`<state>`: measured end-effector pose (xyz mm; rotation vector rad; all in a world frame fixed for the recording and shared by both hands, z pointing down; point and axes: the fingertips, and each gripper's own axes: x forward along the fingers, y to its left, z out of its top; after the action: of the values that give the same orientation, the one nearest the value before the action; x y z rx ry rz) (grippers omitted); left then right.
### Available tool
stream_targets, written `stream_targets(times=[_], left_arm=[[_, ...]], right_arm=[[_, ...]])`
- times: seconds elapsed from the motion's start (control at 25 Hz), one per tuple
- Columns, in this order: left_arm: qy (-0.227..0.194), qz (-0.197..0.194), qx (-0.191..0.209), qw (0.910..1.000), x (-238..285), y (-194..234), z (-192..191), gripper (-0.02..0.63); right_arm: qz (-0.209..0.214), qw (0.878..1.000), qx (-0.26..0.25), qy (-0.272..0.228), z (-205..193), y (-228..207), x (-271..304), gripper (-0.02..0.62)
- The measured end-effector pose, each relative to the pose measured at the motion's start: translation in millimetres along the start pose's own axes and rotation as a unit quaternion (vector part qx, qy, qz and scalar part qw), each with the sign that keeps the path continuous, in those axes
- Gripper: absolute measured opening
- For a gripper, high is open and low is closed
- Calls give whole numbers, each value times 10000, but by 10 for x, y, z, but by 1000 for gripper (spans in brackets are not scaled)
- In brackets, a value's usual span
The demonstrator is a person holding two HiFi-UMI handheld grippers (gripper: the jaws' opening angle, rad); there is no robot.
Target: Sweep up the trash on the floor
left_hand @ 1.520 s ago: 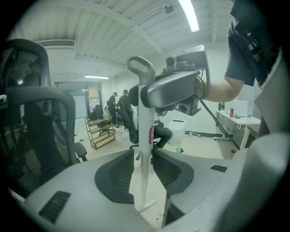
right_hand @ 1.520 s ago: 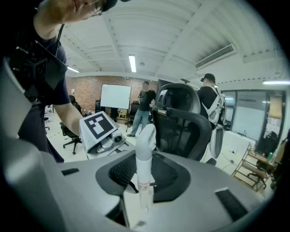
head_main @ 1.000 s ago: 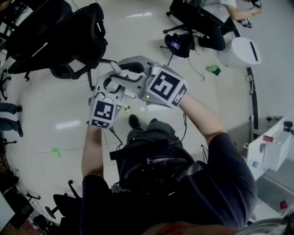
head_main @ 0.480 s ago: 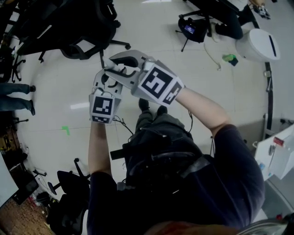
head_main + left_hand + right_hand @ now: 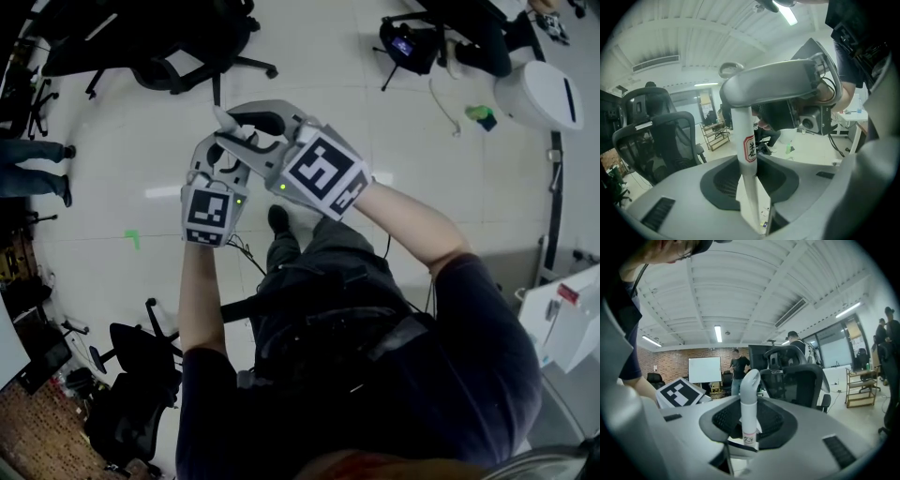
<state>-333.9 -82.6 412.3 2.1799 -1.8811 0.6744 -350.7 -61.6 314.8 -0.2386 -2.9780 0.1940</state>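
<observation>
Tightening just now, left tool [image 5: 217, 161] clamps the white handle [image 5: 750, 187], right tool [image 5: 242, 131] likewise. Green scrap [image 5: 134, 238] on the floor [image 5: 394, 103], earlier at eight o'clock, sits at nine; lidded bin [image 5: 539, 94] at two.

I count one white pole [image 5: 749, 187], two green scraps [image 5: 133, 239] on the floor [image 5: 375, 103], and one round white bin [image 5: 537, 94]. In the head view I can make out two black office chairs [image 5: 159, 37] for certain. It also shows two other people [image 5: 28, 173] at the floor's edges.
</observation>
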Motion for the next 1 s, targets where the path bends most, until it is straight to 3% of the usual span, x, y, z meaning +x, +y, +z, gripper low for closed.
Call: stream_targets(times=[0.16, 0.64, 0.8, 1.0], left_arm=[[11, -169, -94, 9998, -141, 7, -196, 98], [43, -955, -76, 9954, -241, 149, -928, 95], [125, -1064, -120, 9942, -200, 147, -1167, 95], [159, -1050, -250, 9940, -152, 194, -1400, 95]], right_arm=[[-195, 9997, 98, 47, -110, 153, 129, 118], [-1338, 9903, 357, 129, -660, 342, 613, 119], [-1636, 9850, 537, 119, -885, 339, 690, 118], [-1716, 9835, 561, 68, -1095, 318, 794, 118]])
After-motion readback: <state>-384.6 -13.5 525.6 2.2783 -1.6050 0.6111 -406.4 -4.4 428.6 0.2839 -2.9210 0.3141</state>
